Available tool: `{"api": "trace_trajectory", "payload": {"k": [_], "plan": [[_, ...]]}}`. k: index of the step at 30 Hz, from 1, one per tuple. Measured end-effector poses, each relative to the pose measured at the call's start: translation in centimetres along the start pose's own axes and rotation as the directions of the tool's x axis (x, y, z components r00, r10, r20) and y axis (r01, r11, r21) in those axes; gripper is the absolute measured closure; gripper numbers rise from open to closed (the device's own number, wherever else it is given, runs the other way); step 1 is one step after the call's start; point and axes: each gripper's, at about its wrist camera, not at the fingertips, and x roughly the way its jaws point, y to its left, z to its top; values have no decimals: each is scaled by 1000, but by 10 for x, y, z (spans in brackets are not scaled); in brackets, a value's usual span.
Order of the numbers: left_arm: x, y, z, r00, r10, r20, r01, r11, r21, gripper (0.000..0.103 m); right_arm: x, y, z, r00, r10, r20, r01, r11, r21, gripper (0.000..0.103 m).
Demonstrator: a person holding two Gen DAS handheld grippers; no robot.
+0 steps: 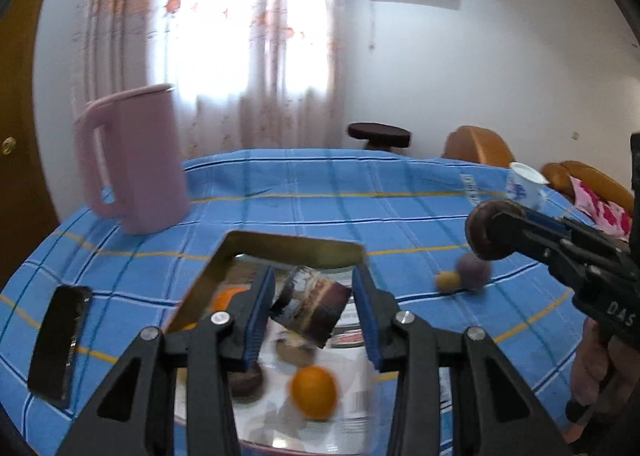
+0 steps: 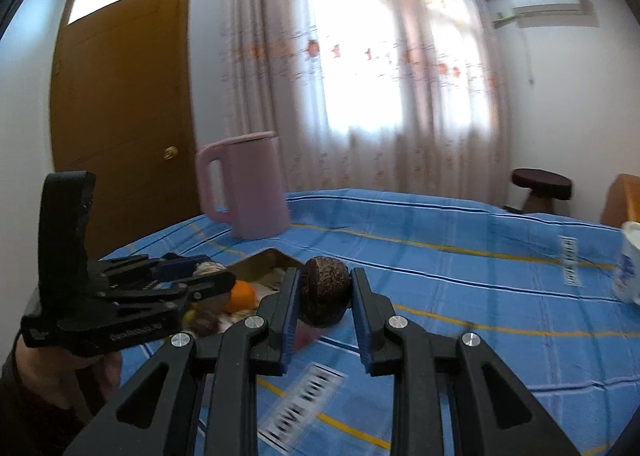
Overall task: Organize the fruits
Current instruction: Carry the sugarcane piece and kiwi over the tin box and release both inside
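- A blue checked tablecloth [image 1: 320,196] covers the table, with a curtained window [image 2: 380,68] behind it.
- A pink jug [image 1: 136,164] stands upright near the far left edge of the cloth.
- A gold-rimmed tray [image 1: 296,246] lies in the middle, holding an orange [image 1: 314,392] and a dark round fruit [image 1: 246,382].
- The left gripper [image 1: 312,306] hangs over the tray, clamped on a brown-and-cream layered piece [image 1: 312,306] that is tilted and touches both blue pads.
- The right gripper [image 2: 325,296] is beside the tray, above the cloth, closed tight on a dark brown, rough-skinned fruit [image 2: 325,296].
- A white cup [image 1: 526,184] stands at the far right.
- A small purple ball [image 1: 474,270] and a yellow one [image 1: 448,280] lie touching on the cloth, right of the tray.
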Motion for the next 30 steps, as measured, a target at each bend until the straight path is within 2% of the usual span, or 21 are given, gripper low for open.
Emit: {"api": "trace_trajectory", "payload": {"k": [11,21,23,27,30], "plan": [[7,39,-15,999,42,-35,-44,997,-69,61,64,52,-4,988,101,-117,-108,993,-55,77],[18,48,-23,996,39,-79,-45,995,-86,61,90,67,-25,972,112,-205,-130,988,-76,76],[19,47,-23,996,39,-82,-46,995,-84,61,92,67,-27,963,129,-237,-150,986,-72,76],[18,45,-23,996,42,-84,-48,996,-81,59,91,68,-28,953,164,-254,-185,981,-62,76],[12,46,-20,997,55,-62,-61,994,-92,48,90,70,-29,955,154,-255,-176,982,-68,67]]}}
